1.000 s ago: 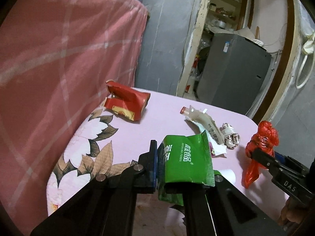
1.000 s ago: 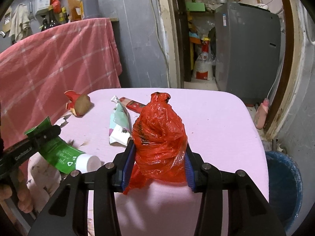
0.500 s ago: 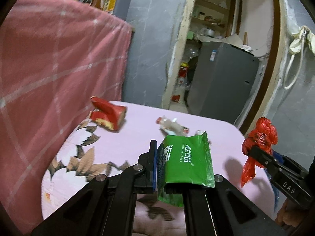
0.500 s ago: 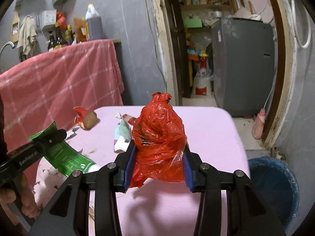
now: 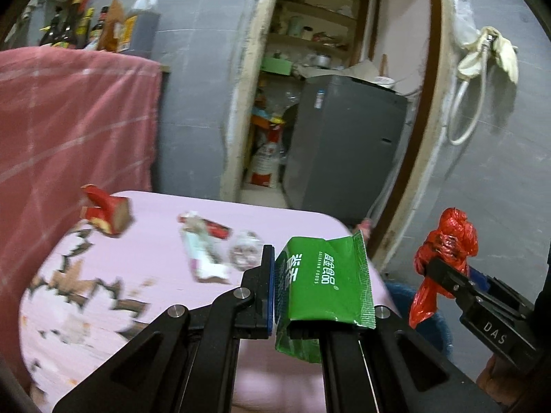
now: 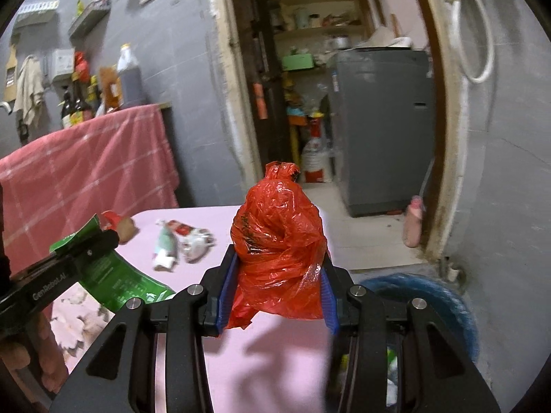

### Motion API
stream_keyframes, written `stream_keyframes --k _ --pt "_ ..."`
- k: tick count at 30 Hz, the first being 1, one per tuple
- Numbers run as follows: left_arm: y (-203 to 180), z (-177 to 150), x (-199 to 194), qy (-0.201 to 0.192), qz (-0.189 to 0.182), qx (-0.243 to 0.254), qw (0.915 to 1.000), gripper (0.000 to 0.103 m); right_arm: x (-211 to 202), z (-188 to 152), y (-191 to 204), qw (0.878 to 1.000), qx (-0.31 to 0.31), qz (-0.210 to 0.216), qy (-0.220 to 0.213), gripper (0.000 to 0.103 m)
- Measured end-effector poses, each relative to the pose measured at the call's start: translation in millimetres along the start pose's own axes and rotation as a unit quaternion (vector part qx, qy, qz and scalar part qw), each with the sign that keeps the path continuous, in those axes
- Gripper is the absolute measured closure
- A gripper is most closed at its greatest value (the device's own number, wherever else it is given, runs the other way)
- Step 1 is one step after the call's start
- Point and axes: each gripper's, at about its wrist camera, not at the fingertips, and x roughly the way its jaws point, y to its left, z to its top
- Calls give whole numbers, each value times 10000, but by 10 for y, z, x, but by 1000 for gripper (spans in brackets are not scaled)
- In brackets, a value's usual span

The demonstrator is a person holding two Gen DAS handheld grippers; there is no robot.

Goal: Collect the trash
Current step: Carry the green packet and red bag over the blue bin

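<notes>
Rising since a second ago, both grippers now sit higher above the pink table: the left gripper still pinches the green packet, the right gripper still clamps the red bag, and the blue bin has come into fuller view below.

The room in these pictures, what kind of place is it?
Probably a home kitchen or utility room. Sauce and oil bottles stand on a counter draped with a pink cloth, a doorway opens onto pantry shelves beside a grey appliance, and a table carries litter.
</notes>
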Motion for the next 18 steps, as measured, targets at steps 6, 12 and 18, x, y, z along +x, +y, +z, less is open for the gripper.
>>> stream_keyframes --k 6,12,18 --pt "-512 -142 48 -50 -335 107 9994 100 -318 -116 -427 9988 40 -361 -319 64" --pt "-1009 -263 159 0 -603 182 9980 100 -539 -241 -825 9965 229 -632 -506 63" --pt "-1406 -435 447 349 -539 363 9973 100 -527 -400 -1155 9947 490 -837 -329 63"
